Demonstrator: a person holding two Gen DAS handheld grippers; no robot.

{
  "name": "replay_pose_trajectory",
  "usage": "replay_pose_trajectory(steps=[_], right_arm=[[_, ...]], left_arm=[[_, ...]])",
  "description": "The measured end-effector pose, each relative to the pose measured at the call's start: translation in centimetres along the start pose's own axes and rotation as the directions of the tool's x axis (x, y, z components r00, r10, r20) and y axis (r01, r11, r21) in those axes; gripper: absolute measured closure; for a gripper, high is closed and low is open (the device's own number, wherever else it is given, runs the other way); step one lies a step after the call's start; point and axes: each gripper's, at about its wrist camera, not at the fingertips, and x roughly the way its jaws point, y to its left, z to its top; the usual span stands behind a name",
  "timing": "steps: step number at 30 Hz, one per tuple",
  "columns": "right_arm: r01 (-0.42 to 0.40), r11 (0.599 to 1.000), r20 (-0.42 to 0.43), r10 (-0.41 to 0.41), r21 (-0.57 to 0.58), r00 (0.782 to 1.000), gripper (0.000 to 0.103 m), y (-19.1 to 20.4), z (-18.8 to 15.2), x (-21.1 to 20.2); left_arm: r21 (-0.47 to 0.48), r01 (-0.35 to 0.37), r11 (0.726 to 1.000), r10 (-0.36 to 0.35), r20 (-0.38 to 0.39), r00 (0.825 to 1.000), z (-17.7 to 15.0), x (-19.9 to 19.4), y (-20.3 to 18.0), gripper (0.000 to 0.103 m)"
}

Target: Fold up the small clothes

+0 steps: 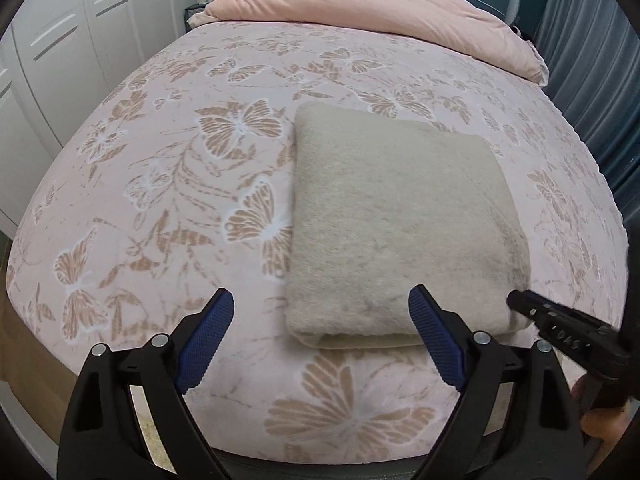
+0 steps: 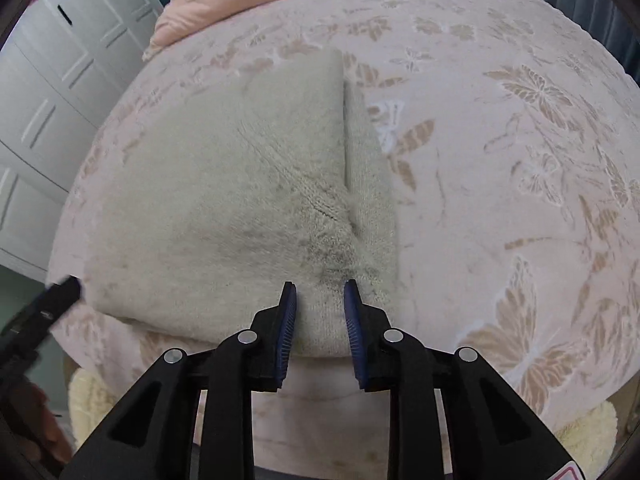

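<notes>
Butterfly bedspread (image 1: 192, 184), pink duvet (image 1: 360, 12), white wardrobe doors (image 1: 68, 40)

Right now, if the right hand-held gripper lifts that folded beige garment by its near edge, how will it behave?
Probably floppy: the folded beige garment is soft, fuzzy knit, so its layers would likely sag and unfold. It looks thick yet light. The right hand-held gripper pinches only one edge.

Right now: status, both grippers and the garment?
Left hand-held gripper open, empty. Right hand-held gripper shut on beige garment, folded on bed. Nothing in the way.
</notes>
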Motion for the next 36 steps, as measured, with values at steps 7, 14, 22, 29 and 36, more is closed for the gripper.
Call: replay_pose_trajectory(steps=[7,14,22,29,36], right_arm=[[0.154,0.983,0.004,-0.154,-0.101,0.988,0.069,-0.1,-1.3,1.9],[0.084,0.995,0.085,-0.079,-0.06,0.993,0.065,0.1,-2.5,-2.2],[0.078,0.997,0.155,-0.075,-0.011,0.985,0.05,0.0,-4.8,-5.7],[0.063,0.997,0.191,-0.069,0.037,0.979,0.034,-1.0,-6.8,-6.5],[0.151,0.988,0.294,-0.136,-0.03,0.946,0.024,0.3,-9.4,-7.3]], left_arm=[[0.059,-0.009,0.998,0.009,0.002,1.0,-0.5,0.0,-2.6,0.016],[0.082,-0.023,0.996,0.022,0.015,1.0,-1.4,-0.9,-3.7,0.012],[0.076,-0.015,0.997,0.007,0.11,0.994,-2.8,-2.3,-3.7,0.009],[0.055,-0.032,0.998,0.021,0.189,0.982,-4.2,-3.3,-3.0,0.008],[0.046,-0.022,0.999,0.009,0.27,0.963,-6.4,-4.0,-3.2,0.008]])
